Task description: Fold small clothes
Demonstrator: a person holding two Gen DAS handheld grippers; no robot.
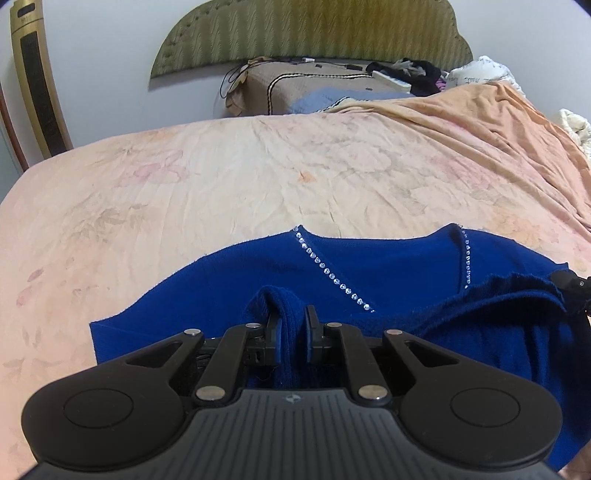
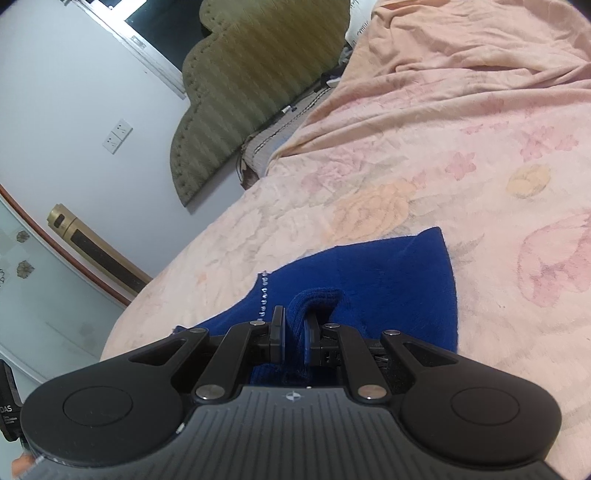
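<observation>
Left wrist view: left gripper [image 1: 293,332], jaws closed tight on a bunched ridge of blue top [image 1: 388,269]; fabric pinched up between the pads. Garment spread on floral bedsheet [image 1: 258,177], near edge of bed; rhinestone-trimmed neckline [image 1: 332,275] facing the headboard [image 1: 314,33]. Lower part of garment lifted and doubled toward the neckline — fold under way, not laid flat.

Right wrist view: right gripper [image 2: 293,334], jaws likewise clamped on a raised pleat of the same blue knit; one corner of the garment lying flat on the sheet beyond the fingers.

Progress, as judged: first fold begun, both held edges above the body of the top, not yet set down. Remaining — lay the doubled layer flat, release, smooth, further folds to make a compact shape. Other clothes heaped far off by the pillows [image 1: 480,70]; whether they belong to the task cannot be told.
</observation>
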